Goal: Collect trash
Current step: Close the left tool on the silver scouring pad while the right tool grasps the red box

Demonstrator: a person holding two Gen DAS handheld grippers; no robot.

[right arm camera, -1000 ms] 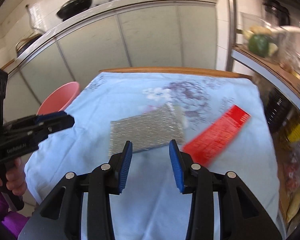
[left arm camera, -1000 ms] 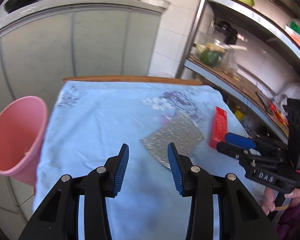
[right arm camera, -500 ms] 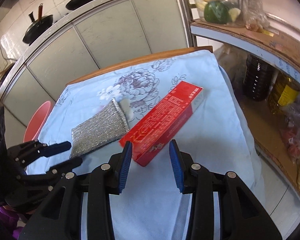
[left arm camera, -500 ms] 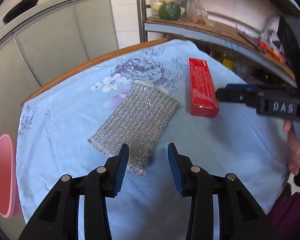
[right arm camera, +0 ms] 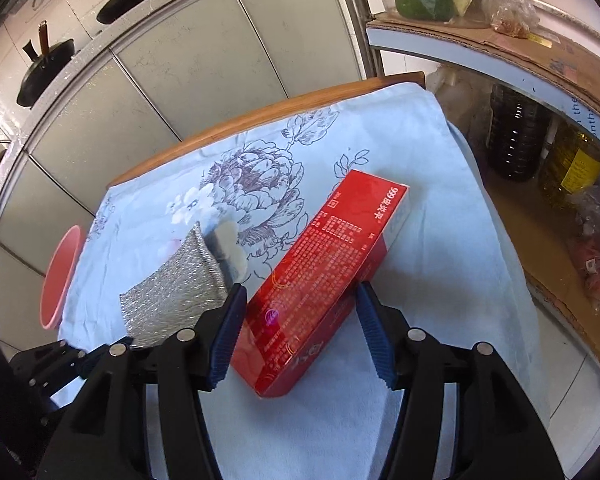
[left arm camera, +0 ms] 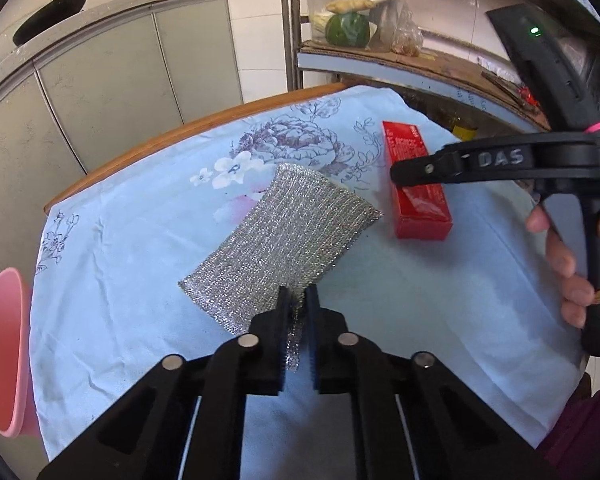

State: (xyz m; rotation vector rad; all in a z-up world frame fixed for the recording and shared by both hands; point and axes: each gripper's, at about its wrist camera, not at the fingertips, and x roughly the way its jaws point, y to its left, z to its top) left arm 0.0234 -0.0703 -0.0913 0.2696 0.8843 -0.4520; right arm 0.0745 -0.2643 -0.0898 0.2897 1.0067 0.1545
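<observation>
- Trash pieces both lie on the blue floral cloth (left arm camera: 140, 240); nothing is in the pink bin (left arm camera: 2, 360) at the cloth's left edge yet.
- Silver scouring pad (left arm camera: 284, 240): its near corner is pinched in the left gripper (left arm camera: 296, 320); its long axis runs diagonally away.
- Red box (right arm camera: 324, 280): it sits between the right gripper's (right arm camera: 300, 332) opening jaws, unclamped, long axis pointing far-right.

The blue cloth (right arm camera: 440, 208) is bare to the right of the red box (right arm camera: 324, 284). On its left, the silver pad (left arm camera: 284, 248) lies close. The pink bucket (left arm camera: 0, 360) sits past the table's left edge.
</observation>
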